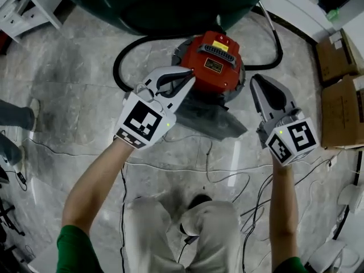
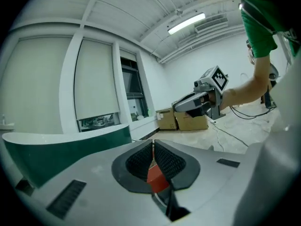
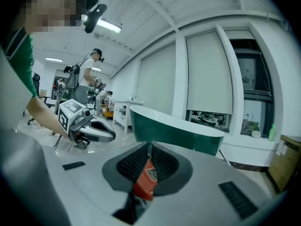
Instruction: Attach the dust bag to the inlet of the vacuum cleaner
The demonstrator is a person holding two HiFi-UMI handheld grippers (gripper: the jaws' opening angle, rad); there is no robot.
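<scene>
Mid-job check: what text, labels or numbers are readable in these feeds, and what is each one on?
No text can be read in any view.
Yellow label on top of the vacuum cleaner: too small to read.
Dark plate below that label: print blurred, unreadable.
Marker cubes: square patterns only, no words.
Cardboard boxes: no legible print.

Past the fingertips the green tub (image 1: 165, 7) blocked passage behind the vacuum cleaner (image 1: 219, 67); floor (image 1: 296, 56) right of the right gripper (image 1: 257, 83) lay open.
</scene>
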